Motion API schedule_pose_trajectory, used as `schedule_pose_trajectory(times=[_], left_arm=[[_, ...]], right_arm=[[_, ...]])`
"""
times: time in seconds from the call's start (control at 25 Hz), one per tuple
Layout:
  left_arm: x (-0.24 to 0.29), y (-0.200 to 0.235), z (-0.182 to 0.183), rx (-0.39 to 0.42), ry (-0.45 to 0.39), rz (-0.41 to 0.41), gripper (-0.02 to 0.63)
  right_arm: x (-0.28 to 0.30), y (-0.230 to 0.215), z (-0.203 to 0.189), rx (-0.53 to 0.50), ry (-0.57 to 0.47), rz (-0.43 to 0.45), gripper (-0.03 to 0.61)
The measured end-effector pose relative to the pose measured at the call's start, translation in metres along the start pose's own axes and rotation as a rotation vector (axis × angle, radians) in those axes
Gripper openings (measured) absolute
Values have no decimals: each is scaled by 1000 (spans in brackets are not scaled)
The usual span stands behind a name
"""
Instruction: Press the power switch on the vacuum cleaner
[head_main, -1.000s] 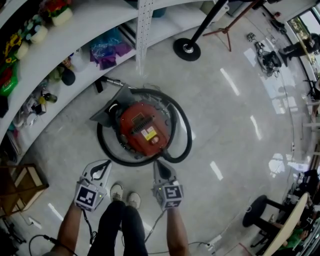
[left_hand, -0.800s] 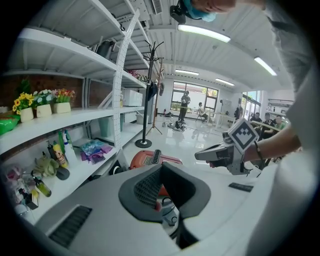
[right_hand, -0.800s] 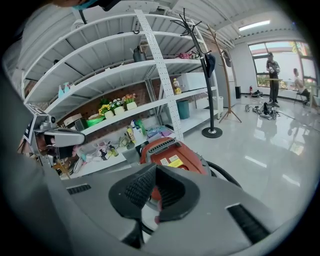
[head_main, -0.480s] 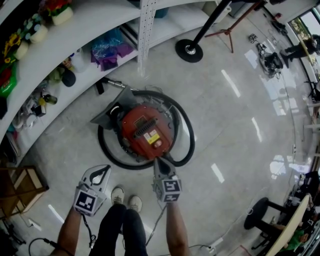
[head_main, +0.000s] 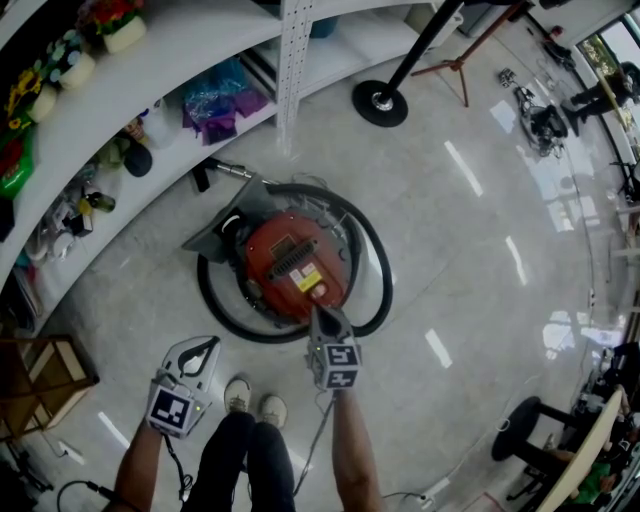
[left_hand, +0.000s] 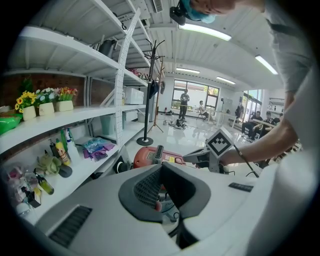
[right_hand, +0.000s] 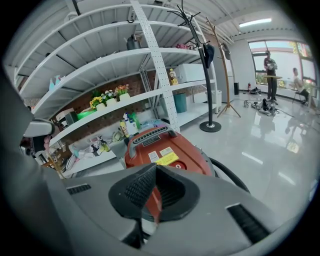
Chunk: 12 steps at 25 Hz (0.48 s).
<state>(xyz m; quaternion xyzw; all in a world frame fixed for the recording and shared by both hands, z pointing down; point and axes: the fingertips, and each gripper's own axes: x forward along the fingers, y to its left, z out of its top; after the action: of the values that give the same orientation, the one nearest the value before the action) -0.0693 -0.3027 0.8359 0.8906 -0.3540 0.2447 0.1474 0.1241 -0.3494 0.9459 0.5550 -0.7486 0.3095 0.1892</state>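
Observation:
The red vacuum cleaner (head_main: 293, 262) sits on the floor with its black hose (head_main: 372, 262) coiled round it. Its round power switch (head_main: 318, 293) is on the near part of the top, beside a yellow label; it also shows in the right gripper view (right_hand: 179, 165). My right gripper (head_main: 322, 318) is shut, its tip over the cleaner's near edge just short of the switch. Seen along its jaws (right_hand: 153, 194), the red body fills the space ahead. My left gripper (head_main: 203, 350) hangs shut to the left, off the cleaner, and sees the cleaner (left_hand: 150, 156) and the right gripper (left_hand: 200, 156).
White shelves (head_main: 150, 60) with bottles, flower pots and a purple bag curve along the left. A coat stand's round base (head_main: 380, 103) stands beyond the cleaner. A wooden crate (head_main: 40, 375) is at the left and a black stool (head_main: 520, 432) at the lower right. My shoes (head_main: 252, 398) are between the grippers.
The right gripper has moved forward, from short of the hose to over the cleaner's near edge by the switch. The left gripper has stayed back and dropped slightly in the view.

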Motion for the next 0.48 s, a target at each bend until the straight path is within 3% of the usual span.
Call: schedule_pose_trajectory(times=[0.48], left_arm=[[-1, 0, -7, 1, 15, -2, 8]], right_arm=[[23, -19, -20, 4, 44, -21, 12]])
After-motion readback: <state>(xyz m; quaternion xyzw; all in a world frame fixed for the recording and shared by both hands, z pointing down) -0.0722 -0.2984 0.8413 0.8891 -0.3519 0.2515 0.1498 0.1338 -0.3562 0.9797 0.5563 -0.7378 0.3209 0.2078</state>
